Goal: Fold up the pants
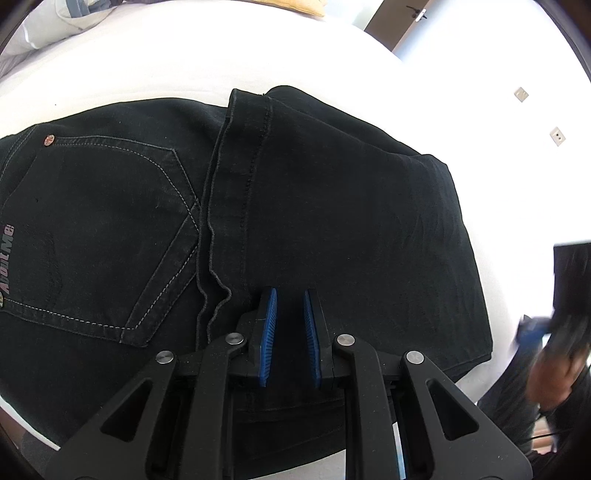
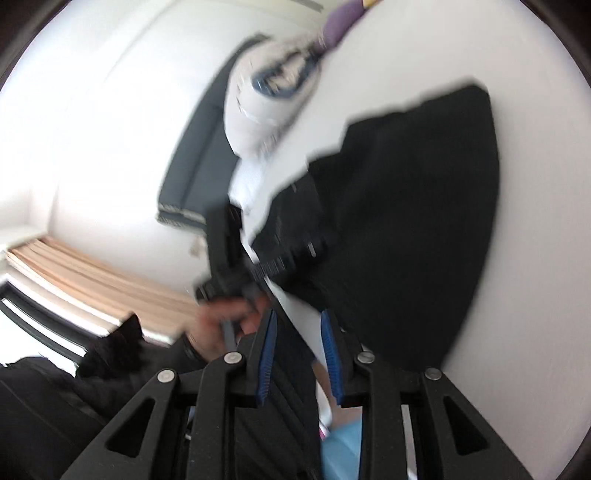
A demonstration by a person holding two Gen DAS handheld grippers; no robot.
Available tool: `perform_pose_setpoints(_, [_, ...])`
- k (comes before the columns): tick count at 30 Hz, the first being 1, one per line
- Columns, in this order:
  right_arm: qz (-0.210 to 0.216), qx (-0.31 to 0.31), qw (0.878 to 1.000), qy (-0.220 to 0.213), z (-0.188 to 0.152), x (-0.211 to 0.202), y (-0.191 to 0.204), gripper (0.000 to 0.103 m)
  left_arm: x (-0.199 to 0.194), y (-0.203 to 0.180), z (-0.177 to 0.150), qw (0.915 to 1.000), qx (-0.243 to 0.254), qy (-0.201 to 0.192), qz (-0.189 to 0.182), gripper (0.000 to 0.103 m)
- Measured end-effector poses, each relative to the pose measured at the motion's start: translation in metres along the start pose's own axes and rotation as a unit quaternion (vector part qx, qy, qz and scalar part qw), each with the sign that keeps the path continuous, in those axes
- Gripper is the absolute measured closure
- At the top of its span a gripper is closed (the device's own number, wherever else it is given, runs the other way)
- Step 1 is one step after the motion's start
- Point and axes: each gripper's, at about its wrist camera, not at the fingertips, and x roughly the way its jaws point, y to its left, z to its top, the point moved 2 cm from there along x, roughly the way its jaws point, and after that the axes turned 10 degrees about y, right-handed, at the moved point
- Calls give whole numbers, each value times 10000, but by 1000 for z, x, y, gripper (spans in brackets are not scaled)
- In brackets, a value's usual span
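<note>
Hidden or unclear: the right wrist view is smearing with motion blur, so edges there are hard to make out; the lower edge of the garment is disappearing behind the left gripper's black frame.
Black denim pants (image 1: 332,206): one pair, lying folded on the white bed sheet (image 1: 155,62), the leg hem lying across the seat next to the stitched back pocket (image 1: 110,236); one pocket and one copper rivet (image 1: 49,140) are showing, and a brand label at the left border is being cut off.
Left gripper (image 1: 290,295): two blue ribbed pads (image 1: 267,332) standing a narrow gap apart just above the dark cloth; nothing is sitting between them and they are gripping nothing.
Right gripper (image 2: 298,317): two blue pads parted somewhat wider, hanging beside the pants' near edge with nothing held; in the left wrist view it is showing only as a blur at the right border.
Person's hand (image 2: 221,325): one, blurred, wrapping the other gripper's handle.
Pillows: one white patterned pillow (image 2: 269,92) and one purple cushion (image 2: 341,18) in the right wrist view, details smeared.
Wall fittings: two small square plates (image 1: 521,94).
</note>
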Motion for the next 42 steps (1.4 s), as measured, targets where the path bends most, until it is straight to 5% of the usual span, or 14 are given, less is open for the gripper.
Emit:
perform_pose_setpoints(5, [-165,426,9985,-304,45,7,-23,63,0,-5,-3,10000,-36,-36,-37,88])
perform_pose_setpoints(7, [-601,943,9934,-253,49,19,-49,40,2,-6,-4,9999,-66,-58,-72,88])
perform_pose_setpoints(8, [-919,1291,9872,-185,48,26,-67,66,3,-7,-5,9999,-72,-65,-81,88])
perform_pose_setpoints(10, [-1093,1454,9828,-316,46,24,-77,81,4,-8,-6,9999,-87,-89,-100,88])
perform_pose_setpoints(15, [-1135,1454,9822,-354,42,25,-73,82,-10,-3,-13,9988,-339,-262,-219,88])
perform_pose_setpoints(18, [-1378,1377,9804,-298,45,23,-71,81,-47,24,-30,9907,-972,-864,-400,88])
perform_pose_setpoints(20, [-1421,1345,9802,-300,44,19,-76,80,-71,60,-49,9738,-1713,-1287,-758,84])
perform_pose_setpoints(21, [-1419,1341,9803,-308,44,17,-76,80,-81,80,-61,9625,-2089,-1470,-916,70])
perform_pose_setpoints(22, [-1406,1348,9803,-318,44,15,-76,80,-92,101,-74,9489,-2469,-1684,-1013,55])
perform_pose_setpoints(23, [-1393,1352,9804,-327,44,14,-76,80,-102,120,-86,9358,-2781,-1908,-1024,18])
perform_pose_setpoints(24, [-1389,1354,9804,-337,44,15,-76,80,-113,140,-102,9186,-3118,-2218,-985,4])
perform_pose_setpoints(26, [-1404,1357,9801,-356,43,16,-76,80,-123,167,-121,8944,-3549,-2503,-1066,4])
perform_pose_setpoints(30, [-1409,1391,9794,-400,40,13,-75,80,-119,207,-142,8466,-4209,-2643,-1906,4])
perform_pose_setpoints(42, [-1477,1419,9780,-395,40,13,-72,80,-77,250,-137,7911,-4741,-2636,-2828,10])
